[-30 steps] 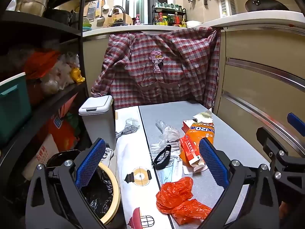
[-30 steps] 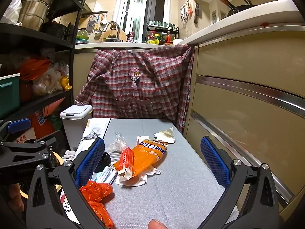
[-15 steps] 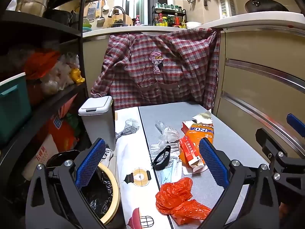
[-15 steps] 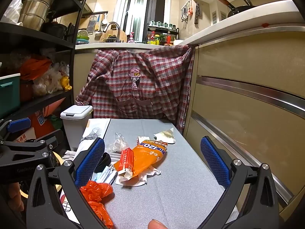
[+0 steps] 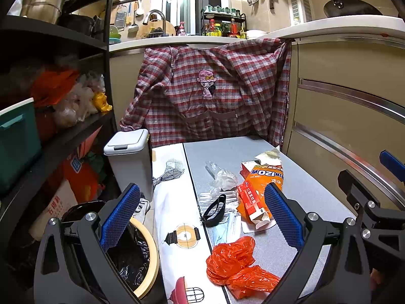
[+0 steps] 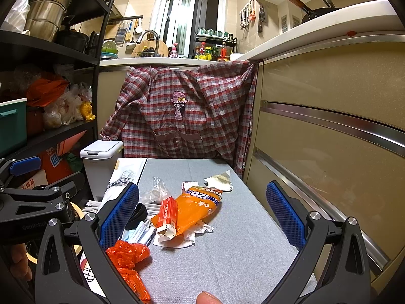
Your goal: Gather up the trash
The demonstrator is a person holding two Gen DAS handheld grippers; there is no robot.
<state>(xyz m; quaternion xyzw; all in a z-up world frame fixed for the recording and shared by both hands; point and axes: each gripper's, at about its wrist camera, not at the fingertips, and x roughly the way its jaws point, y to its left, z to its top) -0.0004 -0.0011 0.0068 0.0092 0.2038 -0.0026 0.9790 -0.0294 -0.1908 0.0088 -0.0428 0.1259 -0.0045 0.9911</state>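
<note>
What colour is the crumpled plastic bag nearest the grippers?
Orange-red; the crumpled plastic bag shows best in the left wrist view.

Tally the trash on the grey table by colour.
Orange or red: 3 (plastic bag, snack bag, carton)
Clear: 1 (wrapper)
Black: 1 (band)
White or pale: 3 (paper scrap, tissue, small box)
Total: 8

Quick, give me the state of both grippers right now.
Left gripper: open, holding nothing, above the table edge and bin.
Right gripper: open, holding nothing, over the grey mat.
</note>
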